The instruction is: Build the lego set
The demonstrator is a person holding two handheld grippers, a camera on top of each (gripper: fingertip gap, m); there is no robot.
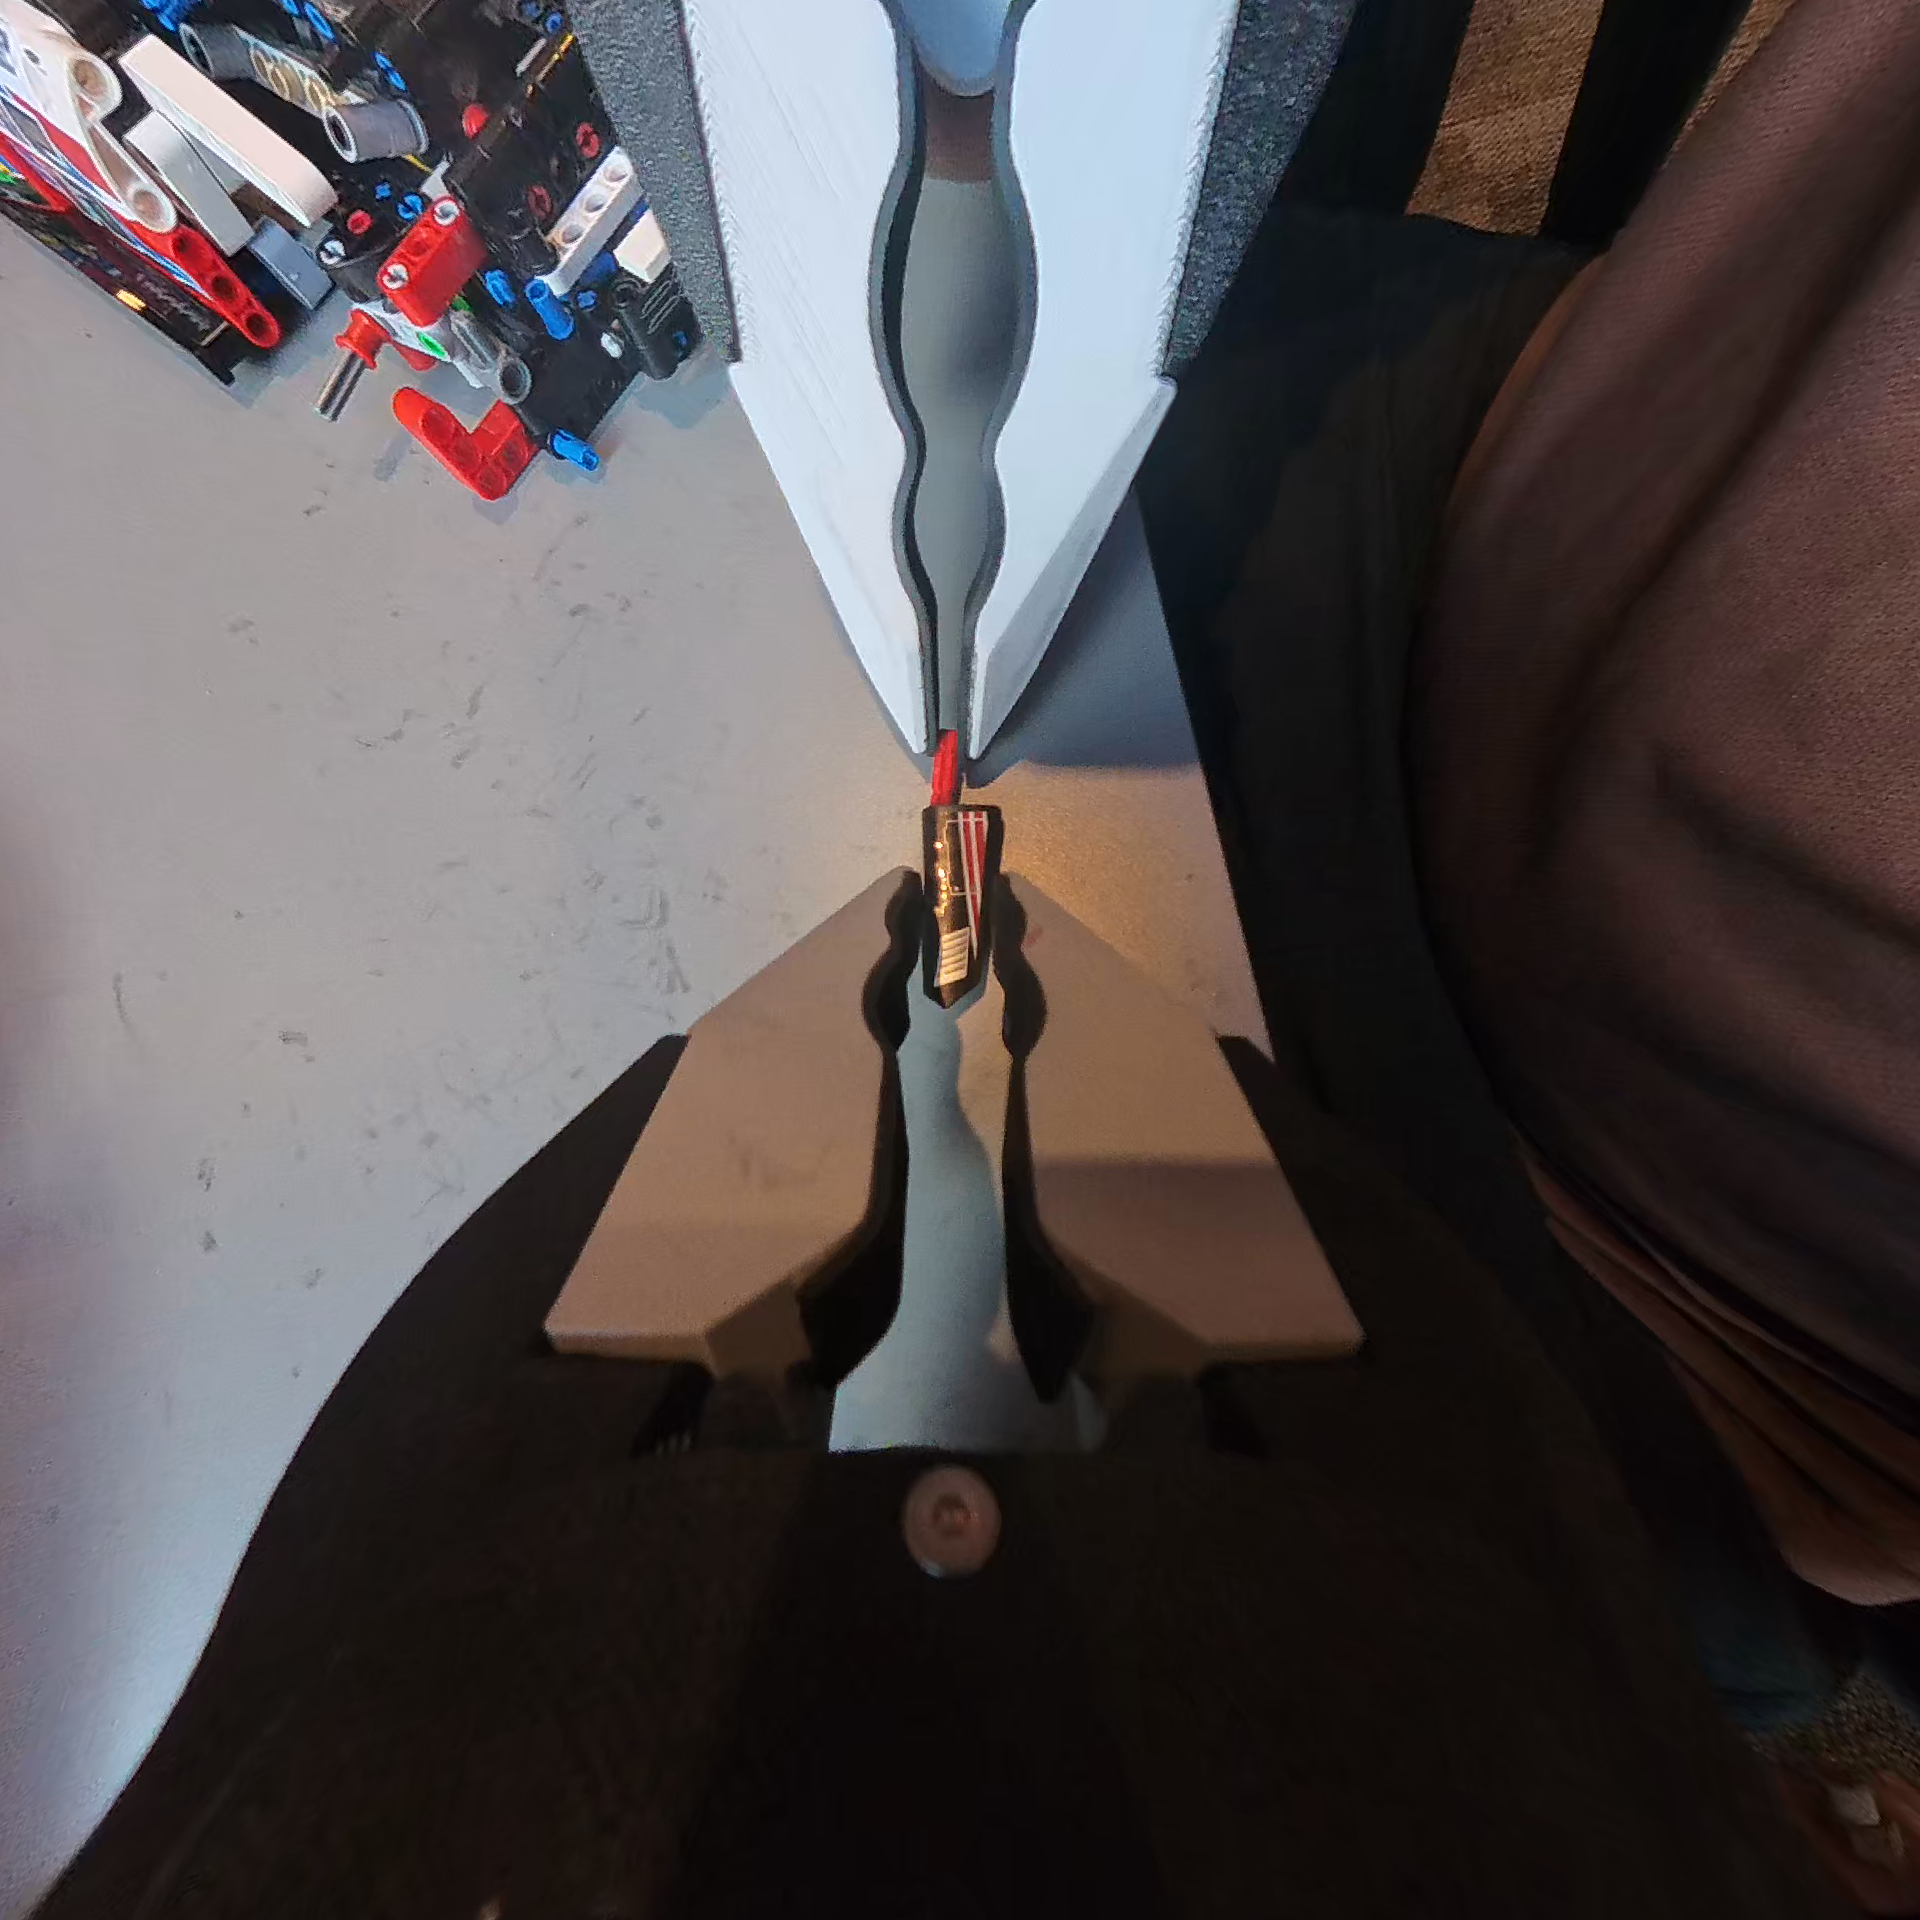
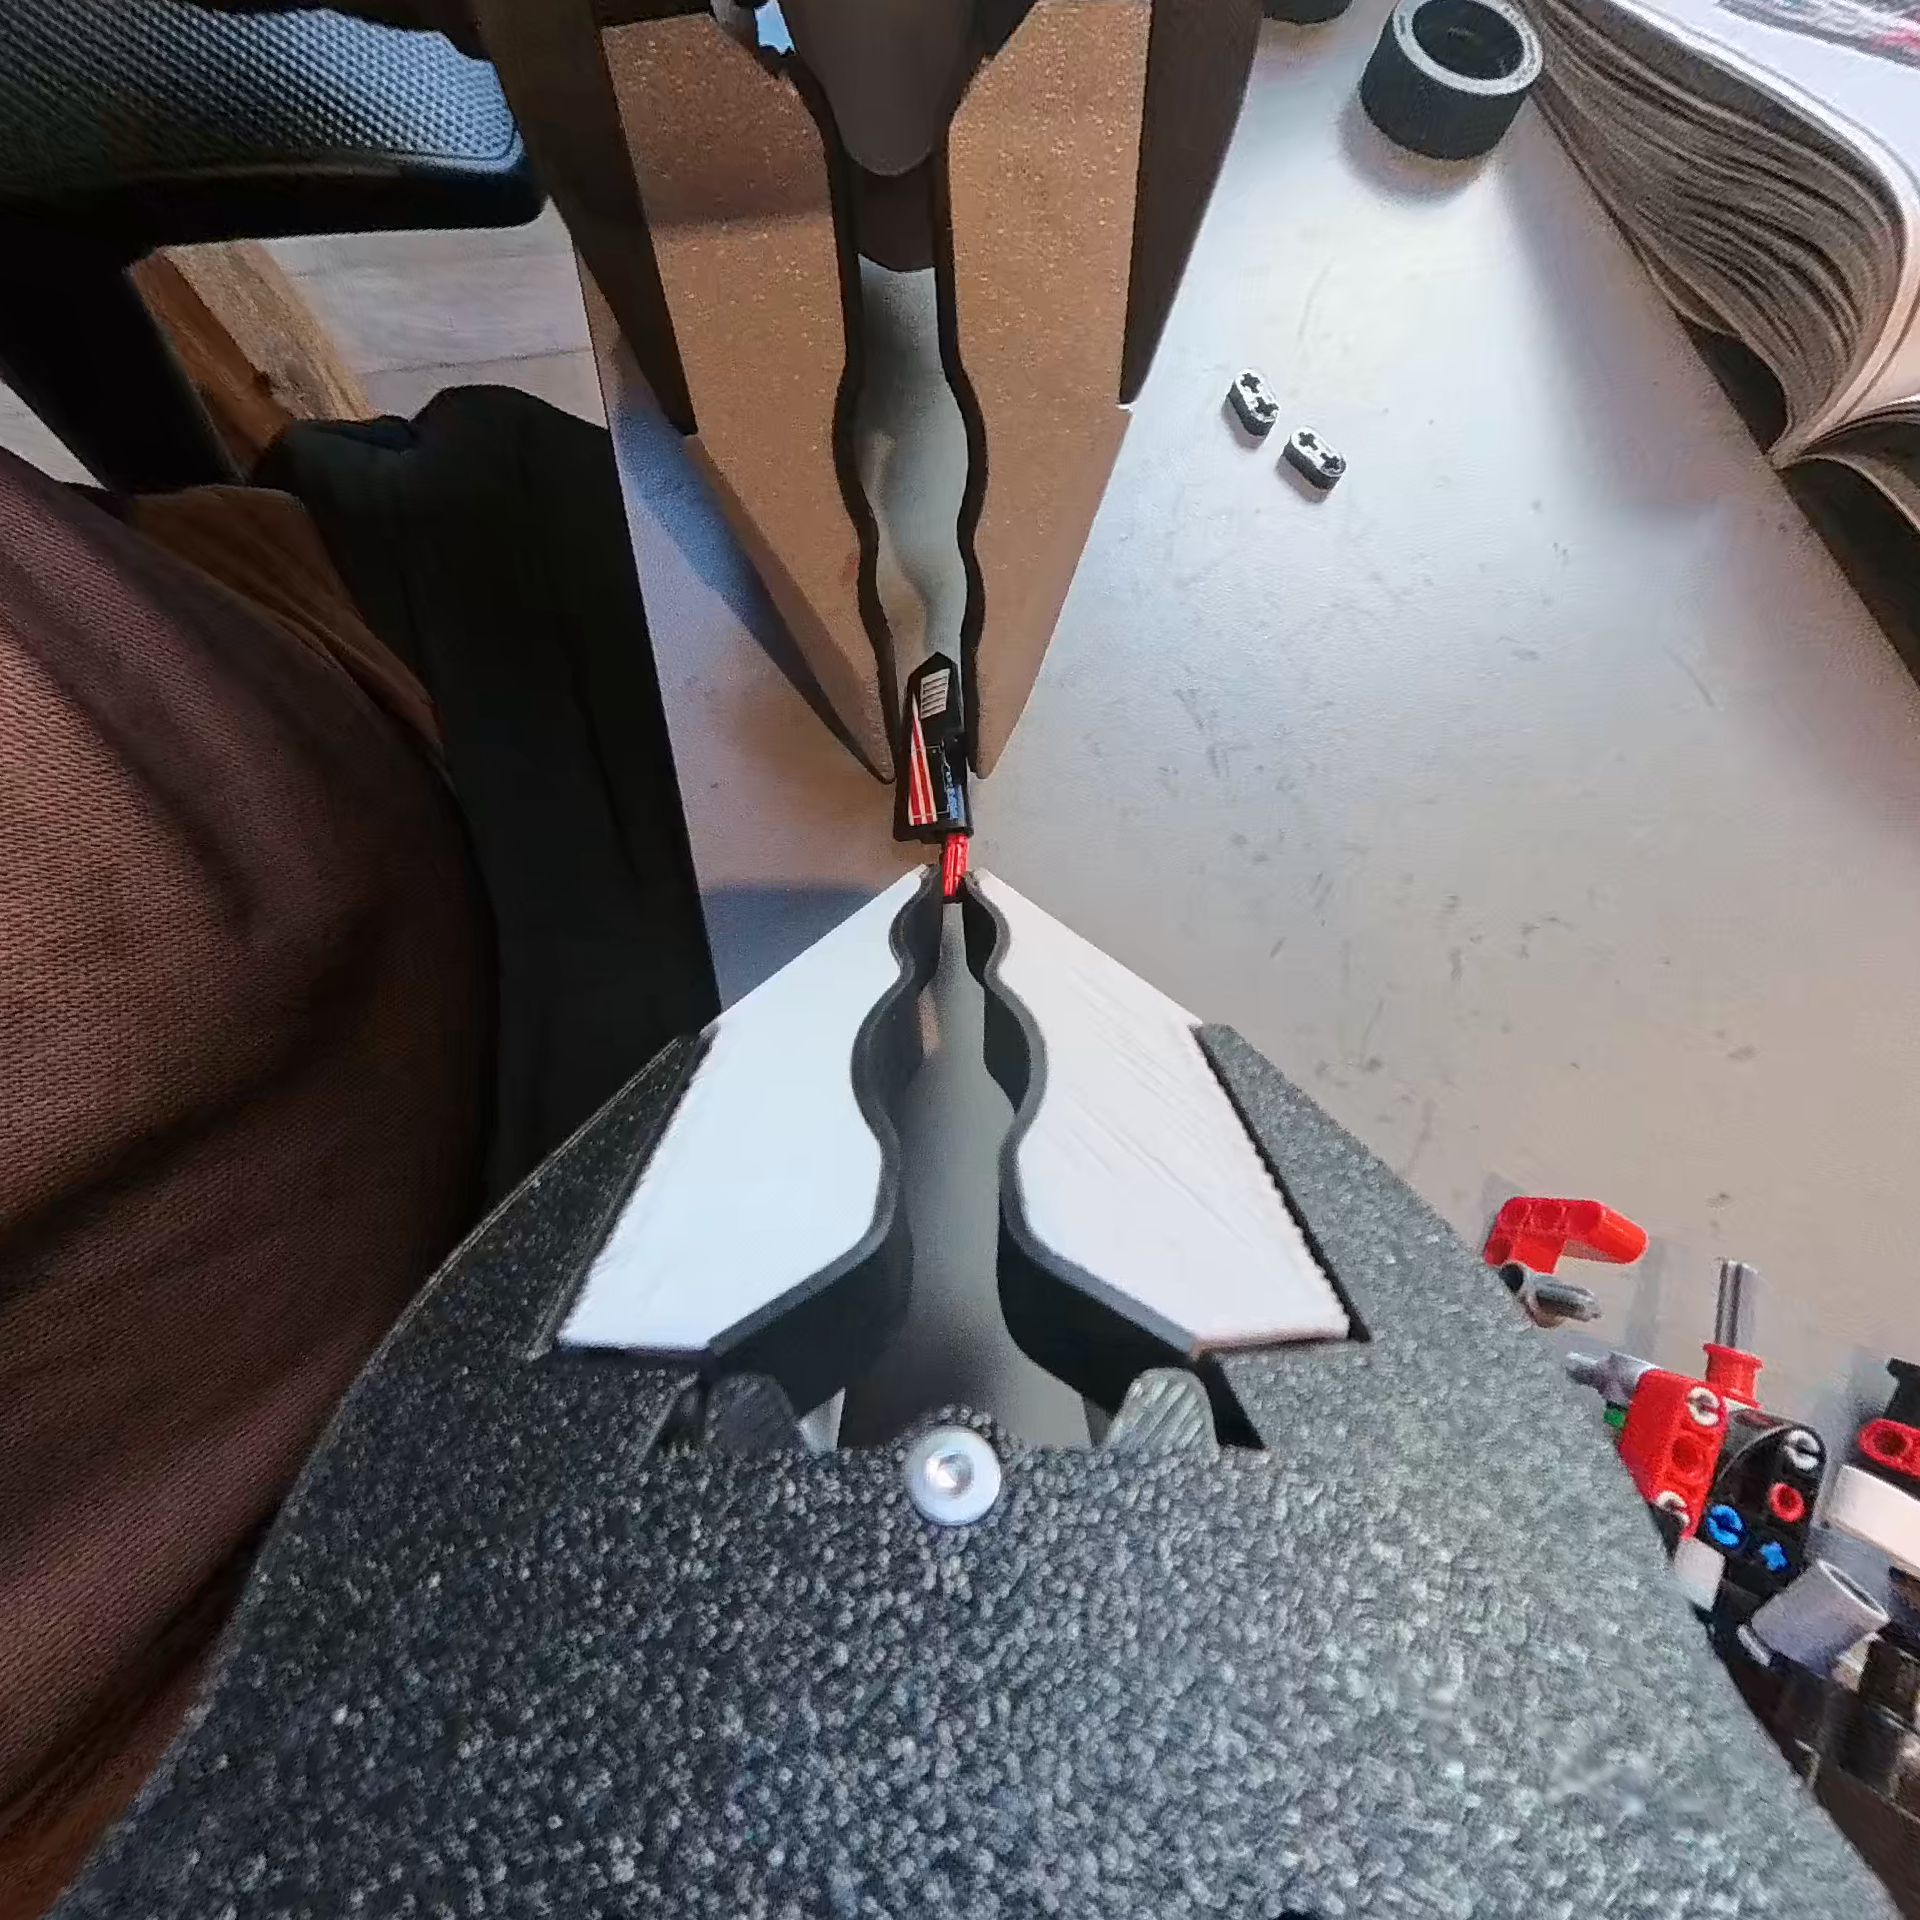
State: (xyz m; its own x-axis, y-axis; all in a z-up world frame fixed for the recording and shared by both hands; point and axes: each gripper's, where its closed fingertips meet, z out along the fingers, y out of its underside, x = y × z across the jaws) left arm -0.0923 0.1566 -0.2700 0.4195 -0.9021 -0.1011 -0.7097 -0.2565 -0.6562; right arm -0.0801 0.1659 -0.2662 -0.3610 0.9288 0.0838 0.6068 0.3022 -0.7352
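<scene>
Left gripper point(image 1: 956, 914): tan wedge fingers, black body, one silver screw; right gripper point(image 2: 951, 883): white wedge fingers, grainy grey body; person wears brown top point(image 1: 1714, 831)

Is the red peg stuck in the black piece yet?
Cannot tell. The red peg meets the black piece end to end, but the joint is too small to see.

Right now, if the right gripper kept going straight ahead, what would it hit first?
The right gripper, shut on a red pin, would first push into the black piece held by the left gripper, which faces it.
</scene>
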